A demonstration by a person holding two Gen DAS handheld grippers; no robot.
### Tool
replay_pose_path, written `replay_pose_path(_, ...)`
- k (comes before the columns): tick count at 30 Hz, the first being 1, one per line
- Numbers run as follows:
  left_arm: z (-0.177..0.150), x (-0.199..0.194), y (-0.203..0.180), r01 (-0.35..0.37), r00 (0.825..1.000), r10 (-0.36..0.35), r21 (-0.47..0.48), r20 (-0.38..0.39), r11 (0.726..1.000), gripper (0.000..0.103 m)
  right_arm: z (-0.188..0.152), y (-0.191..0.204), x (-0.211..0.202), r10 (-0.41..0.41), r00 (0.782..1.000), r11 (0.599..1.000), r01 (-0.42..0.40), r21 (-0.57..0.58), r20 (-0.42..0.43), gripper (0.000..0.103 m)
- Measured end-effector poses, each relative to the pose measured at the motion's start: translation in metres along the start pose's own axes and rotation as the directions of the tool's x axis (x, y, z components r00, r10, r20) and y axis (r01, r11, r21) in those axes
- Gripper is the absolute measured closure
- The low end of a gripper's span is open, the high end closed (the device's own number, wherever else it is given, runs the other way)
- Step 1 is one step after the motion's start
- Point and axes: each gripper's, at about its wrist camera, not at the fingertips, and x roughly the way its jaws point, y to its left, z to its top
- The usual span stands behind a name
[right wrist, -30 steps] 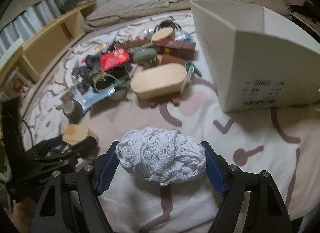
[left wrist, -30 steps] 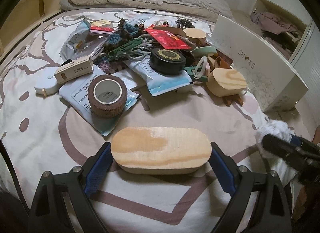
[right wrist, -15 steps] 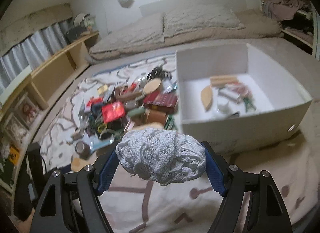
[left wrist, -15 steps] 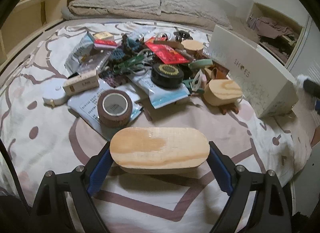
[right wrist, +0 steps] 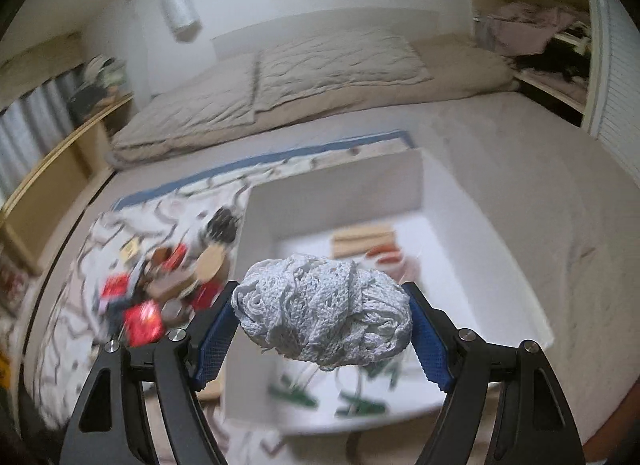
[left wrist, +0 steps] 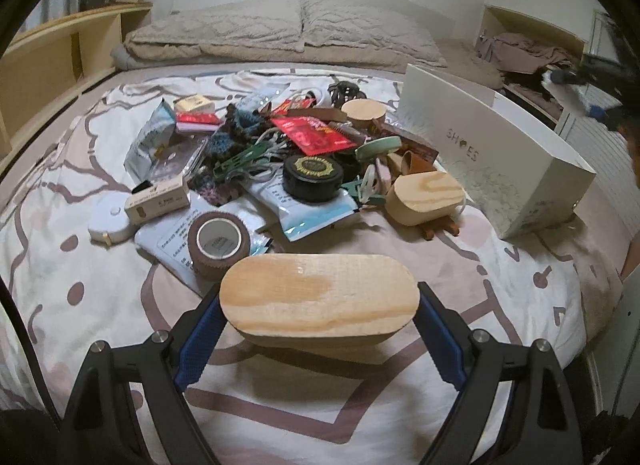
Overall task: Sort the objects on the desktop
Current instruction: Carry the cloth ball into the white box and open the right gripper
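White crocheted yarn bundle [right wrist: 326, 311] is clamped crosswise in the right gripper [right wrist: 320, 329] jaws, directly above the open white cardboard box [right wrist: 460, 265]; left gripper [left wrist: 318, 317] jaws are clamped endwise on an oval pale-wood box [left wrist: 318, 297].

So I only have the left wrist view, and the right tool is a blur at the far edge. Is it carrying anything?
Observer: Yes, the right tool is clamped on a white crocheted bundle.
Operator: Where is it relative to the box?
Observer: It looks down into the open top of the white box, and the bundle appears to be over it.
Operator: Is the box empty?
Observer: No. It holds a pale wooden piece and some green clip-like things, all blurred.
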Motion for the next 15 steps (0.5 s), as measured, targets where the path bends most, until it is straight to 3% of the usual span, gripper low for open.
replay_pose_path(9, 0.012, -0.013, 0.002, 0.015, 0.996, -0.013, -0.016, 0.085, 1.000, 0.013, 0.043, -0.039, 0.062, -0.070, 0.992, 0.976, 0.090, 0.200, -0.105, 0.024)
replay_pose_path(15, 0.017, -0.016, 0.014, -0.002, 0.993, 0.009, -0.056, 0.121, 0.998, 0.013, 0.057, -0.063, 0.100, -0.080, 0.981, 0.912, 0.144, 0.385, -0.177, 0.024)
